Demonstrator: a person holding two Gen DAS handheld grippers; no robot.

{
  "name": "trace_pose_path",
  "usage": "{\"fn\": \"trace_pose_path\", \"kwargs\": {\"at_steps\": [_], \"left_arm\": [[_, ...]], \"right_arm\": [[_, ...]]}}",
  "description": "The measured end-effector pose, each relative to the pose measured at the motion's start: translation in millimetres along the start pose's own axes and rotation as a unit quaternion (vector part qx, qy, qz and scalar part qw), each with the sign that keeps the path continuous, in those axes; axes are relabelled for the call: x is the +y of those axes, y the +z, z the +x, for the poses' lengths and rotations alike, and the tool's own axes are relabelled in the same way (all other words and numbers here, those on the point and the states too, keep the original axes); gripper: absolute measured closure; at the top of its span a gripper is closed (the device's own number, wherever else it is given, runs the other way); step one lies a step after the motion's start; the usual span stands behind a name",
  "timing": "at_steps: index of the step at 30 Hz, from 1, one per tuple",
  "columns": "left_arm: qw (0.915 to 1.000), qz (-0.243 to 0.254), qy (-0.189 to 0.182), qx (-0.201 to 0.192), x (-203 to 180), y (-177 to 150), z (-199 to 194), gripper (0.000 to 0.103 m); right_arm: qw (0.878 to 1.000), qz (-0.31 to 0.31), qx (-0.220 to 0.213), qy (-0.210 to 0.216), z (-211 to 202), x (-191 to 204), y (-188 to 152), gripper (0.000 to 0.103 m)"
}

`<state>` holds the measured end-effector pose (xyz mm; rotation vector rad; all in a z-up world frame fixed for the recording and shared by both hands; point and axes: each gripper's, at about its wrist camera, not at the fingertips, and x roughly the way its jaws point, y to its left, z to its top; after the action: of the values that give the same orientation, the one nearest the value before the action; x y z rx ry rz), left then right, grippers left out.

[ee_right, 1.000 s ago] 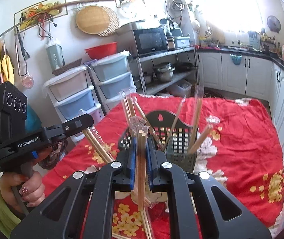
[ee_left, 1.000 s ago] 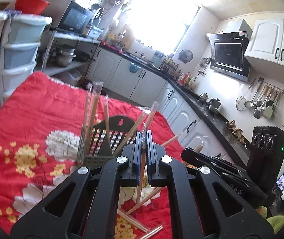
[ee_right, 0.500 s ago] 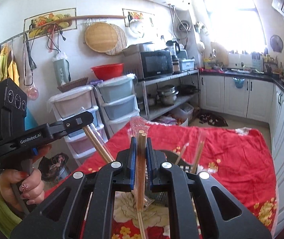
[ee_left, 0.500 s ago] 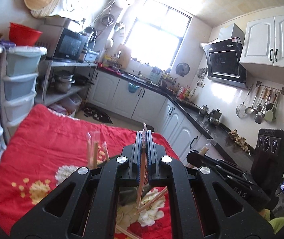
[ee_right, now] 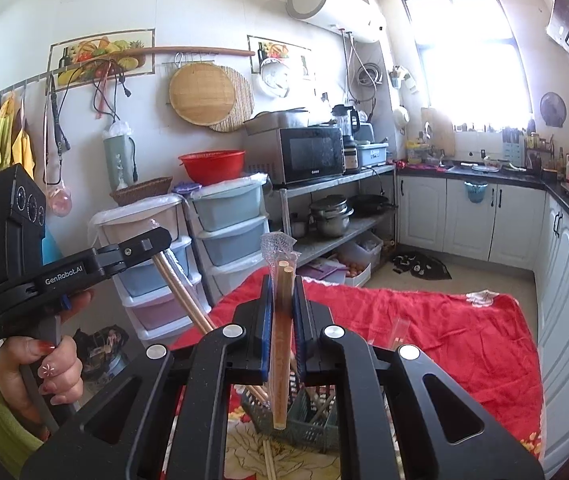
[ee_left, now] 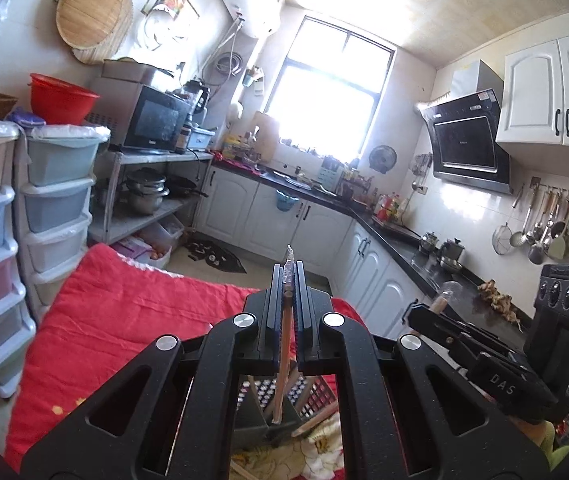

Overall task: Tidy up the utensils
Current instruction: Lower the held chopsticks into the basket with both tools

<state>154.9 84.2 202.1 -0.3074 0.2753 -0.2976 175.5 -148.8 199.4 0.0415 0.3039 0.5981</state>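
Observation:
My left gripper (ee_left: pixel 288 276) is shut on a pair of wooden chopsticks in a clear wrapper (ee_left: pixel 282 360). They hang down over the dark slotted utensil basket (ee_left: pixel 260 412), which holds several other wrapped pairs. My right gripper (ee_right: pixel 283 284) is shut on another wrapped pair (ee_right: pixel 280 344), also above the basket (ee_right: pixel 312 428). In the right wrist view the left gripper (ee_right: pixel 152 240) stands at the left with its chopsticks (ee_right: pixel 180 292) slanting down, held by a person's hand (ee_right: pixel 44 364). The right gripper (ee_left: pixel 436 312) shows at the right of the left wrist view.
The basket stands on a table under a red flowered cloth (ee_right: pixel 444 332). Loose chopsticks (ee_right: pixel 268 456) lie on the cloth beside it. Plastic drawer towers (ee_left: pixel 56 200) stand past the table's left edge, and white kitchen cabinets (ee_left: pixel 364 264) run along the right.
Both grippers have risen with their chopsticks still held. The basket and cloth have dropped to the bottom of each view, and more of the kitchen wall and ceiling shows.

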Motion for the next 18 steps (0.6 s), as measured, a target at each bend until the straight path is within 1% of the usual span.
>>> {"fn": "trace_pose_path", "kwargs": {"at_steps": [4, 9, 13, 18], "left_arm": [[0.9998, 0.003, 0.015, -0.009, 5.0, 7.6, 2.5, 0.101], [0.9994, -0.004, 0.032, -0.009, 13.2, 9.6, 9.3, 0.101], [0.9989, -0.005, 0.047, -0.009, 19.6, 5.9, 15.0, 0.101], [0.9984, -0.012, 0.056, -0.003, 26.2, -2.8, 22.2, 0.101]], "right_arm": [[1.000, 0.001, -0.006, -0.008, 1.7, -3.6, 5.8, 0.094], [1.000, 0.011, -0.008, -0.019, 5.0, -11.3, 9.1, 0.094], [0.999, 0.013, -0.013, -0.032, 5.8, -16.8, 8.7, 0.094], [0.998, 0.018, -0.013, -0.052, 9.9, -27.7, 4.9, 0.094]]}}
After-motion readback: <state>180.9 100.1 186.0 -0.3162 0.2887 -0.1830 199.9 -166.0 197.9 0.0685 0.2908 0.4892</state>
